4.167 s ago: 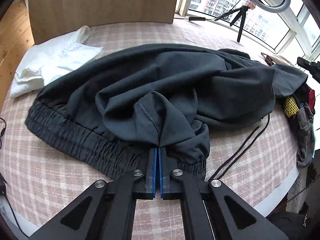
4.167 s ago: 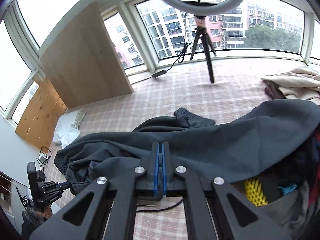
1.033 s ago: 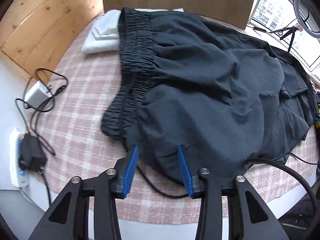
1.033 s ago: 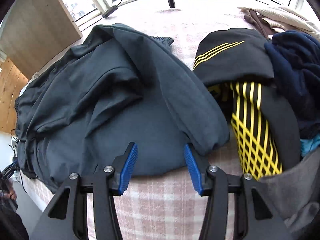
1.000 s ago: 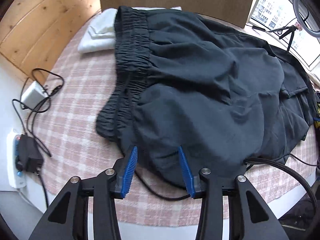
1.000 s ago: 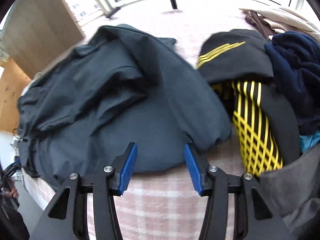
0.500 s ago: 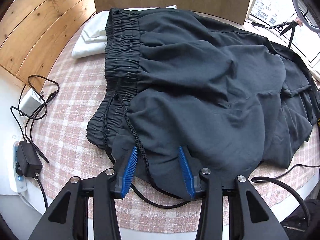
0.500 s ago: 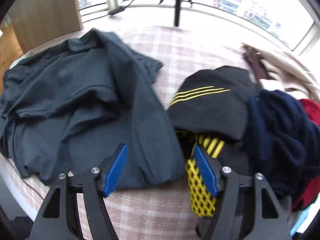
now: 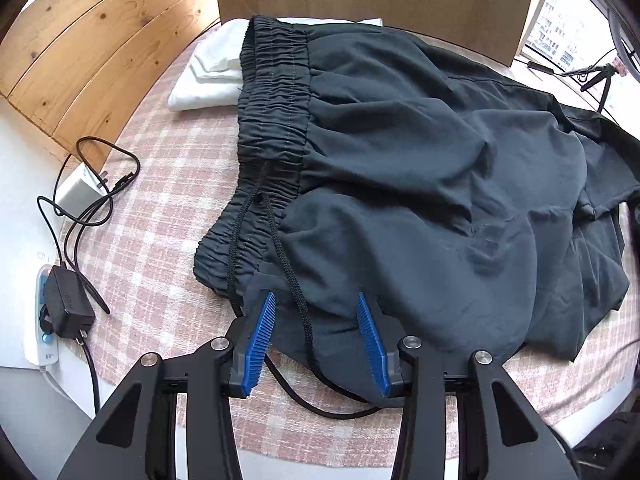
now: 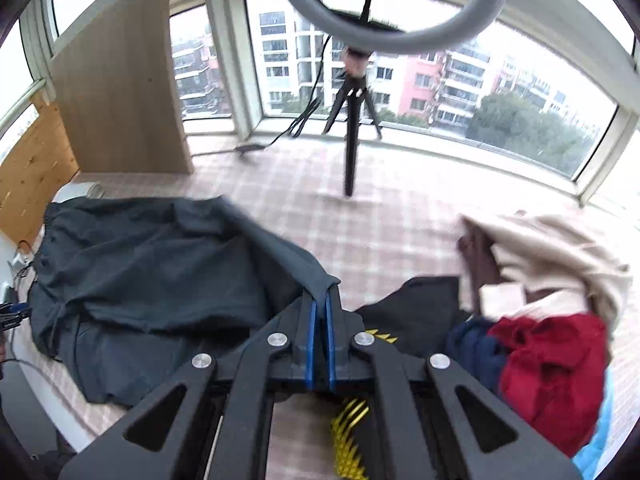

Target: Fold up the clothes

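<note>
The right gripper [image 10: 319,312] has its blue ribbed pads pressed together on a fold of the dark trousers [image 10: 152,276], pinching the thin edge of the cloth so that it rises in a taut ridge from the bed up to the fingertips. Its jaws have just closed on that fabric.

The left gripper [image 9: 318,320] stands partly open above the near corner of the trousers, beside the waistband [image 9: 272,100]. Cloth and a black braided drawstring [image 9: 296,300] lie between the two pads, but neither pad presses on them.

The trousers are spread across a bed covered in a pink and cream checked sheet [image 9: 160,240]. Their fabric is smooth, matte and softly creased; the waistband is gathered into tight elastic ridges. A folded white cloth [image 9: 208,72] lies partly under the waistband end.

To the right, in the right wrist view, sits a loose heap of other clothes [image 10: 552,356]: red, navy, cream and a black piece with yellow stripes. A ring light on a small black tripod [image 10: 352,120] stands by the window.
</note>
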A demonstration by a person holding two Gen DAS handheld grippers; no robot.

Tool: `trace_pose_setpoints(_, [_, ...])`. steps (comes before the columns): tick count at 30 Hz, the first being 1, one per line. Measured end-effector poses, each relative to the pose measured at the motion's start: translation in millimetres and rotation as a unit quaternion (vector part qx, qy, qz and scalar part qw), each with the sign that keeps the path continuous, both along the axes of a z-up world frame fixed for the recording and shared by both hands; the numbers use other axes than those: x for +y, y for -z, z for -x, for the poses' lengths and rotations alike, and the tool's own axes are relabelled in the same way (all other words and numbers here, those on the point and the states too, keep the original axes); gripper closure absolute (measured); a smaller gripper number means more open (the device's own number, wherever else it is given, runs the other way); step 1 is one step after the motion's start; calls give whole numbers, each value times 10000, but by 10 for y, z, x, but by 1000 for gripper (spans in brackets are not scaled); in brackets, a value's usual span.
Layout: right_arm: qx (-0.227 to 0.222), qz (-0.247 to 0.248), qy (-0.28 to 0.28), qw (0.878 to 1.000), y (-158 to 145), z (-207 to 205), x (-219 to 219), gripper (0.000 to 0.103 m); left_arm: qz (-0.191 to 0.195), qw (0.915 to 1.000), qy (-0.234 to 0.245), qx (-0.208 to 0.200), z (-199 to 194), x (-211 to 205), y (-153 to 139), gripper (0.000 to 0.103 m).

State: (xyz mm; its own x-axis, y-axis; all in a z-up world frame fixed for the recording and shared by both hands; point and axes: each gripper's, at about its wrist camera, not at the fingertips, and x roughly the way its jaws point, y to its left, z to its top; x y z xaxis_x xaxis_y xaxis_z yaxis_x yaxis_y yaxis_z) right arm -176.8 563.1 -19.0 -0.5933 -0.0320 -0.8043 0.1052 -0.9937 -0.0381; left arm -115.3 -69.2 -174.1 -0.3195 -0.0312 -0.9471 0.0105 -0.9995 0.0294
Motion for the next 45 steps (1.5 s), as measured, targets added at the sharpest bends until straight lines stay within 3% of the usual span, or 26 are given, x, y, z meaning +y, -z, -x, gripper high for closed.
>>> trace_pose_setpoints(4, [390,-1109,408,9922,-143,537,124,97,30,10000,-51,9,9,37,-25,62])
trace_pose_setpoints(6, [320,-1587,646,9847,-85,808,182,80,46,10000,-71,-1,13,61,-28,62])
trace_pose_setpoints(7, [163,-1792,780,9806,3,945,209,61,64,10000,-71,-7,12,76,-31,62])
trace_pose_setpoints(8, [13,-1976,905,9761,89,1074,234,57,83,10000,-55,0,10,96,-36,62])
trace_pose_setpoints(12, [-66,-386,529,9978,191,685,141,57,112,9999,-33,41,-13,120,-64,62])
trace_pose_setpoints(14, [-430,598,268,9969,414,400,25,56,94,9999,-79,34,-24,91,-58,62])
trace_pose_setpoints(16, [-1081,1166,27,9873,824,134,-190,56,104,9999,-134,0,-39,58,-29,62])
trace_pose_setpoints(20, [-1778,970,-155,9792,1519,-139,-706,56,63,9998,-180,-60,-58,-23,-5,62])
trace_pose_setpoints(22, [-1879,1316,-17,9733,1689,-91,-776,56,64,9999,-155,-39,-76,-56,-28,62])
trace_pose_setpoints(26, [-1728,1397,5,9750,1704,-24,-956,53,62,9999,-95,94,-124,-141,-94,61])
trace_pose_setpoints(28, [-1635,1174,-63,9795,1730,-22,-1078,56,6,9999,-98,117,-146,-194,-101,61])
trace_pose_setpoints(29, [-1536,995,-193,9829,1725,-41,-1162,83,-11,9999,-96,122,-157,-219,-98,61])
trace_pose_setpoints(30, [-1583,1010,-300,9817,1731,-69,-1219,101,-21,9999,-85,118,-168,-239,-89,61])
trace_pose_setpoints(31, [-1630,1032,-404,9804,1736,-98,-1273,100,-50,9999,-58,95,-182,-251,-81,60])
trace_pose_setpoints(34, [-1456,1563,-261,9766,1514,-336,-1164,100,-89,9999,78,58,-217,-307,-38,58])
trace_pose_setpoints(38, [-792,2173,302,9724,861,-925,-707,100,-136,9999,74,16,-163,-468,28,57])
trace_pose_setpoints(42, [-253,2437,915,9652,271,-1649,-308,100,-217,9997,146,-31,-20,-601,109,56])
trace_pose_setpoints(45, [178,2419,1466,9590,-115,-2102,-90,101,-211,9988,430,-86,84,-635,193,48])
